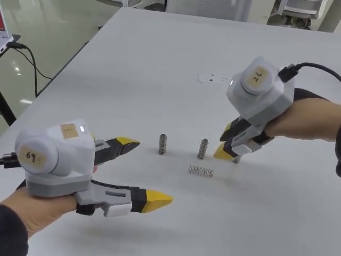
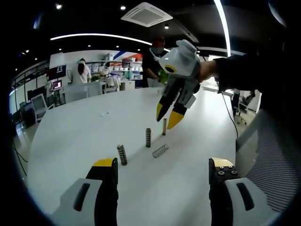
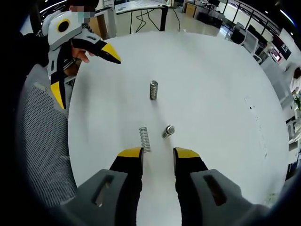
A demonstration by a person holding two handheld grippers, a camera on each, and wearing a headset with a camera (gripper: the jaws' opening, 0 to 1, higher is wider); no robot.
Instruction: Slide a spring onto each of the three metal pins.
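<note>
Two metal pins stand on the white table, each with a spring on it: one (image 1: pixel 162 144) (image 2: pixel 122 154) (image 3: pixel 154 89) and another (image 1: pixel 202 149) (image 2: pixel 148 137) (image 3: pixel 169 130). A third, bare pin (image 2: pixel 164 126) stands just below the tips of my right gripper (image 1: pixel 227 151) (image 2: pixel 168 116) (image 3: pixel 158 152). Its jaws are a little apart with nothing between them. A loose spring (image 1: pixel 201 170) (image 2: pixel 160 150) (image 3: pixel 145 139) lies flat near the pins. My left gripper (image 1: pixel 144 170) (image 2: pixel 163 165) (image 3: pixel 84 75) is open wide and empty, short of the pins on the near left.
A small white label (image 1: pixel 210 79) lies farther back on the table. The table's left edge (image 1: pixel 64 64) runs diagonally, with a black cable (image 1: pixel 29 58) over the floor beyond. A mesh chair (image 3: pixel 42 136) stands at the table's near side.
</note>
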